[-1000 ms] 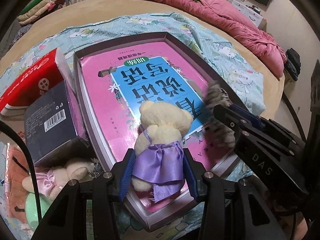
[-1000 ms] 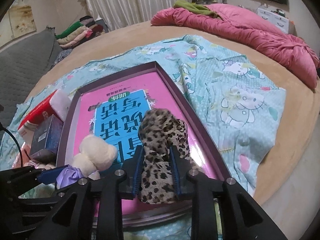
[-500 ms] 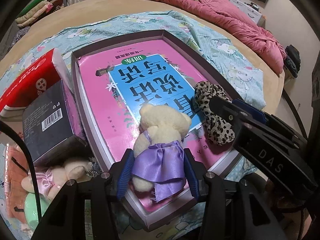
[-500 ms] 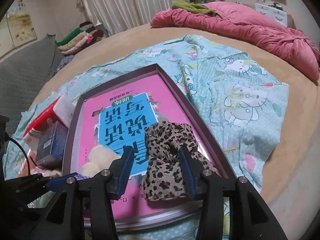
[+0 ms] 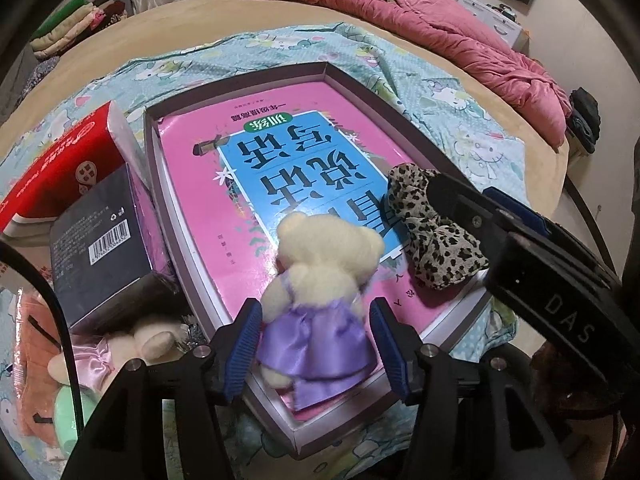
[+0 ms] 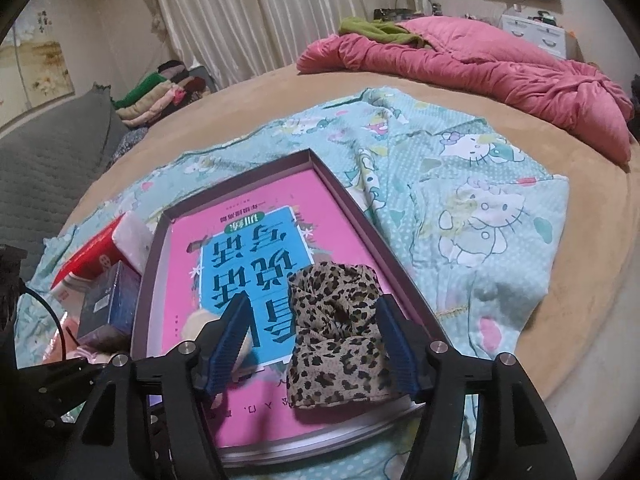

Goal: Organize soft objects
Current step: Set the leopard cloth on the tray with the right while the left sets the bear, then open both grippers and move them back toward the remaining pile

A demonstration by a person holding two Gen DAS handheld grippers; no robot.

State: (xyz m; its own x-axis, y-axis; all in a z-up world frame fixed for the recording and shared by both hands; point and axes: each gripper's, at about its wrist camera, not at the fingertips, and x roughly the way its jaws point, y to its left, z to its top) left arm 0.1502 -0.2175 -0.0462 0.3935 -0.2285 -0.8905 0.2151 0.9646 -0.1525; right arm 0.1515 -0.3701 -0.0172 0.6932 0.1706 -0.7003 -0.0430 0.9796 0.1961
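A cream teddy bear in a purple dress [image 5: 316, 304] lies on a pink book inside a shallow purple box [image 5: 352, 84]. My left gripper [image 5: 316, 344] is open, its blue pads on either side of the bear with small gaps. A leopard-print cloth [image 6: 340, 336] lies on the book at the box's right side; it also shows in the left wrist view [image 5: 432, 236]. My right gripper [image 6: 316, 348] is open wide around the cloth, not touching it. The box [image 6: 360, 216] sits on a teal cartoon-print sheet.
Left of the box stand a dark carton [image 5: 96, 248] and a red tissue pack [image 5: 68, 164]. A second small bear in pink [image 5: 120, 352] and orange and green soft items lie at lower left. A pink quilt [image 6: 480, 64] lies at the bed's far side.
Both grippers have opened. The right one let go of the leopard cloth and drew back and up; the left one released the bear, which now lies tilted on the book.
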